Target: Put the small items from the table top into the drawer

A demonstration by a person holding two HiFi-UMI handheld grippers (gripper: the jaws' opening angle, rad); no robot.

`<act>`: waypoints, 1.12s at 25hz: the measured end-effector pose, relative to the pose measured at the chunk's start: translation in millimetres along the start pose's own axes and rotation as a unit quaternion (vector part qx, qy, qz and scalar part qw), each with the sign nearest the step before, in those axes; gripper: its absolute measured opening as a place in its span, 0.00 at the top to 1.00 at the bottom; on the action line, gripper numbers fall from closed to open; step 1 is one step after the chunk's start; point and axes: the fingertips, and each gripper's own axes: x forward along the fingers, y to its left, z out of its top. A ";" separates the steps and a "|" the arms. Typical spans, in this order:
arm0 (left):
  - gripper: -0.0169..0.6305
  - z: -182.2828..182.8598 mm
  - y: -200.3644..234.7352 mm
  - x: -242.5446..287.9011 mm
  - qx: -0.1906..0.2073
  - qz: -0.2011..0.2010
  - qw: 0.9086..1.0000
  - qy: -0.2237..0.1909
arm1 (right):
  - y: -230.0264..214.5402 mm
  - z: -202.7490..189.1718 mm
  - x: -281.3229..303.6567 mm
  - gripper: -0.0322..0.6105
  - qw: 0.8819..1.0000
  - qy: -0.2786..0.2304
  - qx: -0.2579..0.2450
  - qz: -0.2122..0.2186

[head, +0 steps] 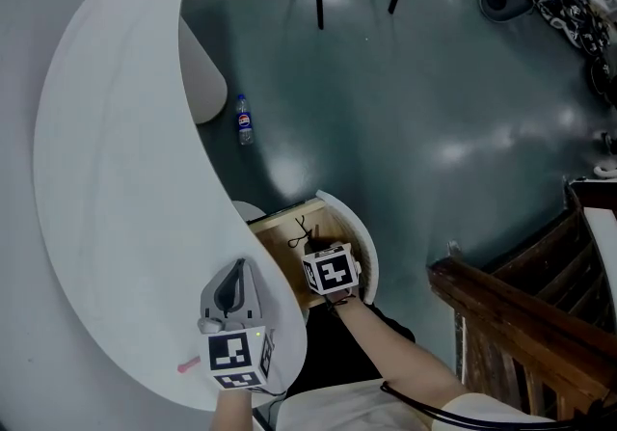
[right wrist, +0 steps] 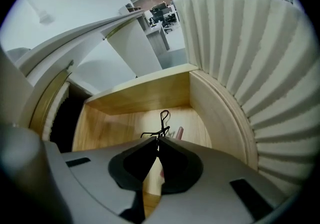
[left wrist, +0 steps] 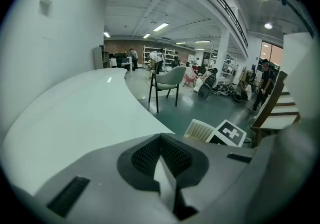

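Placing step: right gripper (right wrist: 156, 140) pinched shut on black wire item (right wrist: 163, 120), low inside drawer (right wrist: 135, 90). Next: open jaws, drop, lift clear. Left gripper (left wrist: 161, 143) closed, empty, over table (head: 106, 178); pink item (head: 188, 364) at its 7 o'clock not yet stowed.

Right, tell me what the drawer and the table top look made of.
Drawer: pale wood, matt, with grain lines visible on its floor and walls. Its curved front is white and ribbed, material unclear. Table top: smooth white, slightly glossy with soft light reflections, probably laminate or painted board.
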 end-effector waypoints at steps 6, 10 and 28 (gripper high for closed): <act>0.94 1.2 -1.4 1.5 0.004 -0.001 1.000 0.005 | -3.9 -1.7 8.5 0.90 1.000 0.007 -0.003 -0.006; 0.94 0.2 -0.8 0.0 -0.001 0.002 1.000 0.011 | -5.6 -6.4 10.4 0.90 1.000 0.017 -0.006 -0.010; 0.94 -3.0 12.5 7.8 -0.019 0.011 0.999 0.024 | -7.5 -7.5 17.7 0.90 1.000 0.023 -0.003 -0.009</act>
